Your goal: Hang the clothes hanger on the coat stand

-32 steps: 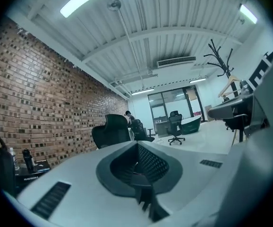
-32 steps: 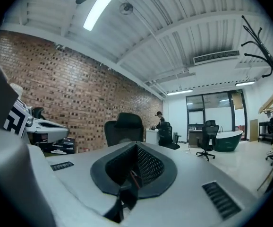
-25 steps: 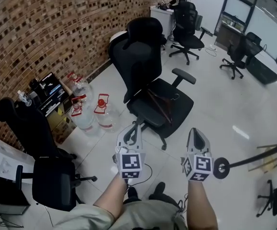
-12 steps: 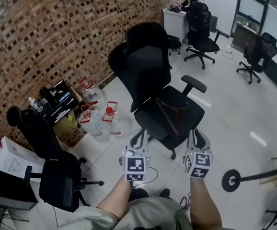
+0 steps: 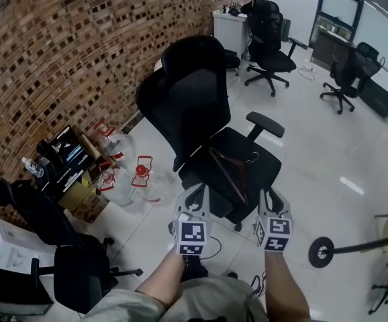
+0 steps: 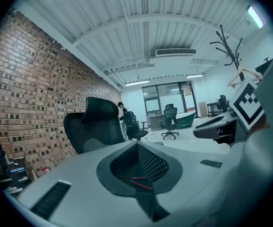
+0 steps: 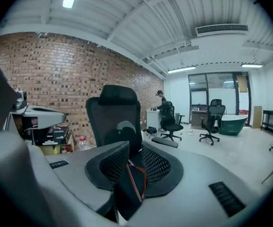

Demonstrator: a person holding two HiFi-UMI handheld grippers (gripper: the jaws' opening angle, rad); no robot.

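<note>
Black chair (image 5: 194,106) bears the hanger (image 5: 231,170) on its seat in the head view, just beyond our left gripper (image 5: 194,194) and right gripper (image 5: 272,196). In the left gripper view we see its jaws apart and empty, the stand (image 6: 228,46) far right. In the right gripper view, jaws are opening on nothing, hanger beyond.
</note>
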